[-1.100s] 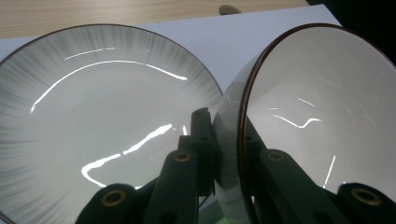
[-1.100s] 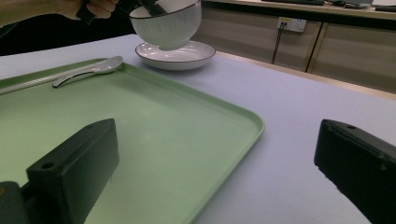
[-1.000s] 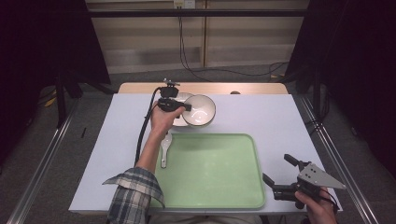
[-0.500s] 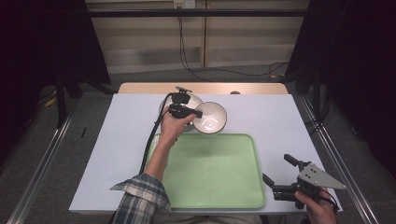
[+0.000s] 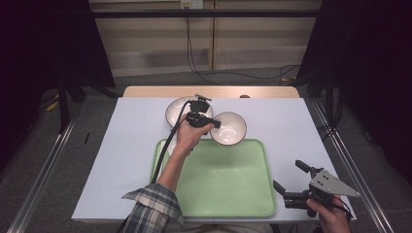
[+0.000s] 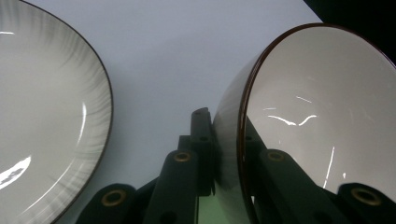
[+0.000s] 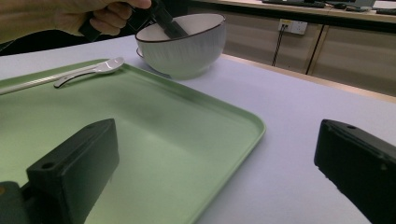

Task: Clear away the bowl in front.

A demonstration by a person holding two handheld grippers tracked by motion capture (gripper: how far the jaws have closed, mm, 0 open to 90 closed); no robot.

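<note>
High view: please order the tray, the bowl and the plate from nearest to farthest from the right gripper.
Measured from the right gripper at the table's near right corner:
1. Tray: its right edge lies just beside the gripper.
2. Bowl: beyond the tray's far edge, held by the left gripper.
3. Plate: farthest, left of the bowl.

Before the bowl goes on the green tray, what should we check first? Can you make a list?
1. Left gripper pinching the bowl rim, one jaw inside and one outside: ok.
2. Bowl clear of the plate beside it: ok, a gap shows in the left gripper view.
3. Bare space on the tray for the bowl: ok.
4. Spoon out of the way, lying on the tray's far edge: ok.
5. Right gripper out of the way, open by the tray's near right corner: ok.
6. Bowl lifted off the table: cannot tell.
</note>
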